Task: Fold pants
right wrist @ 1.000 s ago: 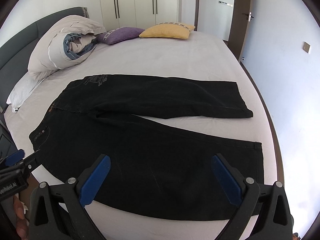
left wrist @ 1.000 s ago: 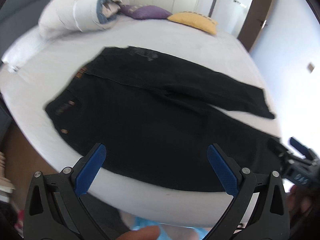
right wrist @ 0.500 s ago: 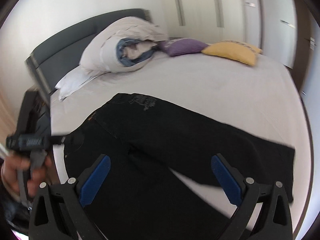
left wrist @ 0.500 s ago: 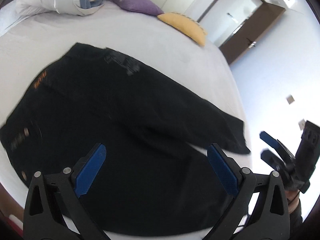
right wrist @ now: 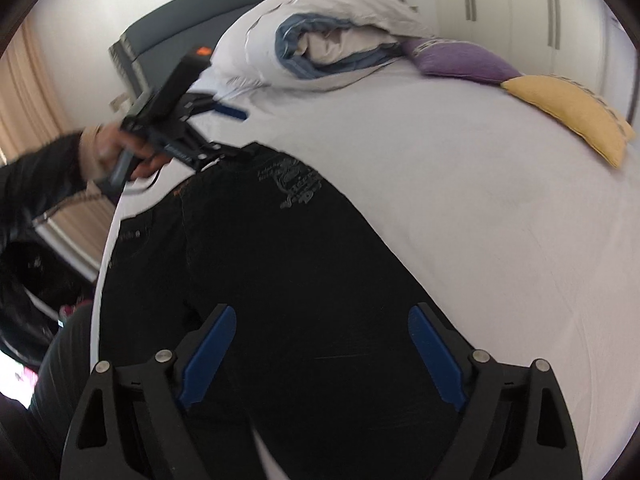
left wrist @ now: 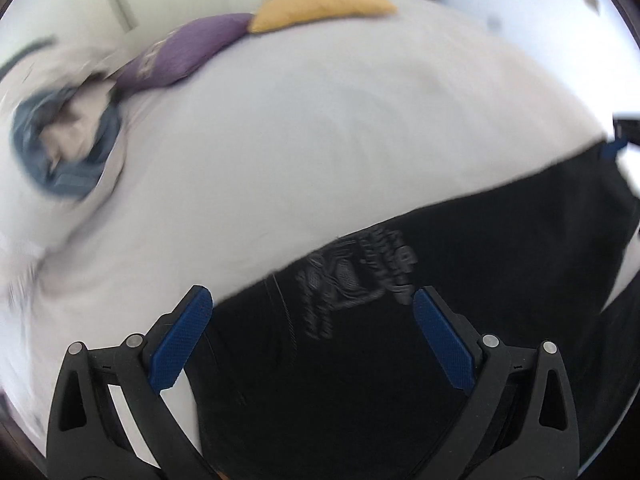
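Note:
Black pants (right wrist: 280,260) lie spread flat on the white bed sheet (right wrist: 500,240), with a grey embroidered print (left wrist: 356,276) near the waist. My left gripper (left wrist: 312,296) hovers open over the waist's far corner, beside that print, with nothing pinched. In the right wrist view a hand holds the left gripper (right wrist: 236,132) at that corner. My right gripper (right wrist: 322,316) hangs over the upper pant leg. Its jaws are closing, still wide apart, with the cloth below them and nothing between the pads. One blue pad of the right gripper (left wrist: 616,148) shows at the left view's right edge.
A rolled white and blue duvet (right wrist: 332,40) lies at the head of the bed, with a purple cushion (right wrist: 460,62) and a yellow cushion (right wrist: 572,112) beside it. The grey headboard (right wrist: 192,8) and wardrobe doors stand behind. The bed's near edge (right wrist: 106,240) runs down the left.
Both grippers swept across the bed and rolled, the left to the waist's far corner by the print, the right over the upper leg. The right jaws have narrowed slightly.

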A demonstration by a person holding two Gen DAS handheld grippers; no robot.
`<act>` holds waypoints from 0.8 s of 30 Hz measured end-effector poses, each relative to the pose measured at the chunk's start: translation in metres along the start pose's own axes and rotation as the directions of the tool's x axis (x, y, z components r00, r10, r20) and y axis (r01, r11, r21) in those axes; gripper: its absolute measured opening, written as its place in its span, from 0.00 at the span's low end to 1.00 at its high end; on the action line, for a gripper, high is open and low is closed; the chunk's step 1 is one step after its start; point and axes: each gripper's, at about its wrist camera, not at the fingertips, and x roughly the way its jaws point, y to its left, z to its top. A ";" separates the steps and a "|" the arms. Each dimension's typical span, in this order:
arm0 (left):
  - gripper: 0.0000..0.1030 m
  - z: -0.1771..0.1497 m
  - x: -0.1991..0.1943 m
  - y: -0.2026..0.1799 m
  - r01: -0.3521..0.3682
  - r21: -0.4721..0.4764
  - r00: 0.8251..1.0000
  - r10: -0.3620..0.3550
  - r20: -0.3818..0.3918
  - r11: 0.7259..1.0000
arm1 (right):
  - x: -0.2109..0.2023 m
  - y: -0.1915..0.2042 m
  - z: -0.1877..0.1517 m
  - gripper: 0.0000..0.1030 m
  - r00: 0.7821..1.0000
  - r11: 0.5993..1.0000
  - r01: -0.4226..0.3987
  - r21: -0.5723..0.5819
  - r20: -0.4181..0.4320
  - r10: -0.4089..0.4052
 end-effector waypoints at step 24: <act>0.10 0.004 0.130 0.061 0.173 0.033 0.973 -0.165 -0.164 0.984 | 0.088 -0.048 0.027 0.58 0.988 0.997 -0.066 -0.040 -0.143 0.060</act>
